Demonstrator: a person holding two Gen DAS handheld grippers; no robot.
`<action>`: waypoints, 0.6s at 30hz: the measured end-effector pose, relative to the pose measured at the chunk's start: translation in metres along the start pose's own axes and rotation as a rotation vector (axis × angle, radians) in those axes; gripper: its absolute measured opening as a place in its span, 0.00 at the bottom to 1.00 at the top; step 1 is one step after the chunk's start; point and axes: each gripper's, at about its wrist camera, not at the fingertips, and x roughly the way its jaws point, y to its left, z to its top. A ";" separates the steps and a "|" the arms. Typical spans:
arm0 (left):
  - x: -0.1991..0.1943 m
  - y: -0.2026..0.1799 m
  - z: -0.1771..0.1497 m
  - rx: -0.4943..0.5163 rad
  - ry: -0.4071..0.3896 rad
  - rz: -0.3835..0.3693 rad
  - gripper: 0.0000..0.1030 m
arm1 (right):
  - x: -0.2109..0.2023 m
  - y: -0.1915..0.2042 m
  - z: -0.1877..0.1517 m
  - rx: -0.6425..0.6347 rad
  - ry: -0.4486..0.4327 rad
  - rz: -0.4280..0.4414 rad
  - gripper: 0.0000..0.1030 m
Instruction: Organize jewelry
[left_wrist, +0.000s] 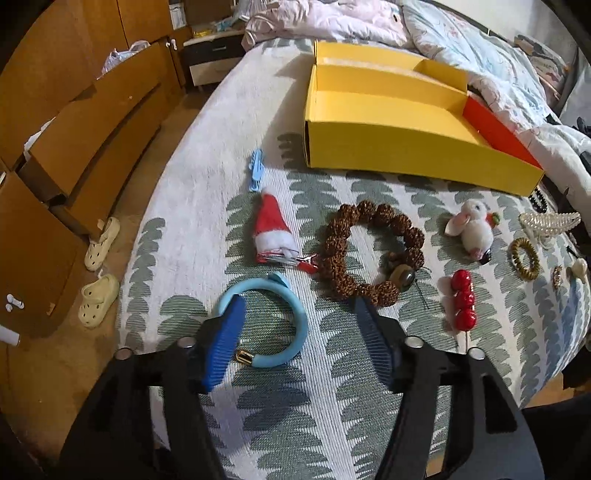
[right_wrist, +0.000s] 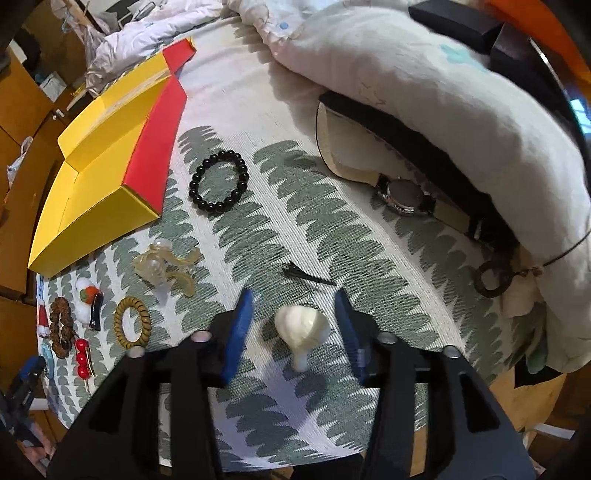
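My left gripper (left_wrist: 295, 314) is open just above the bedspread, its jaws wide, around a light blue bangle (left_wrist: 291, 306); its left finger (left_wrist: 225, 343) covers the bangle's left side. Ahead lie a brown bead bracelet (left_wrist: 369, 251), a Santa-hat clip (left_wrist: 273, 232), a blue clip (left_wrist: 256, 170), a red berry pin (left_wrist: 463, 299) and a white bunny clip (left_wrist: 472, 225). My right gripper (right_wrist: 293, 306) is open, with a cream shell-shaped piece (right_wrist: 303, 328) between its fingers. A yellow divided box (left_wrist: 388, 147) stands beyond, empty; it also shows in the right wrist view (right_wrist: 92, 177).
In the right wrist view lie a black bead bracelet (right_wrist: 218, 181), a clear claw clip (right_wrist: 166, 266), a coiled gold hair tie (right_wrist: 132, 322), a black bobby pin (right_wrist: 306, 275) and a watch (right_wrist: 404, 195) by a black case (right_wrist: 369, 129). A duvet (right_wrist: 461, 92) is heaped at right.
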 end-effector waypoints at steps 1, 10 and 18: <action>-0.003 0.001 0.000 -0.001 -0.009 -0.003 0.64 | -0.002 0.002 -0.002 -0.009 -0.010 -0.008 0.61; -0.041 0.005 -0.004 -0.021 -0.145 0.053 0.88 | -0.044 0.038 -0.047 -0.102 -0.152 0.028 0.77; -0.068 -0.018 -0.034 0.025 -0.258 0.093 0.92 | -0.061 0.081 -0.118 -0.225 -0.235 0.039 0.88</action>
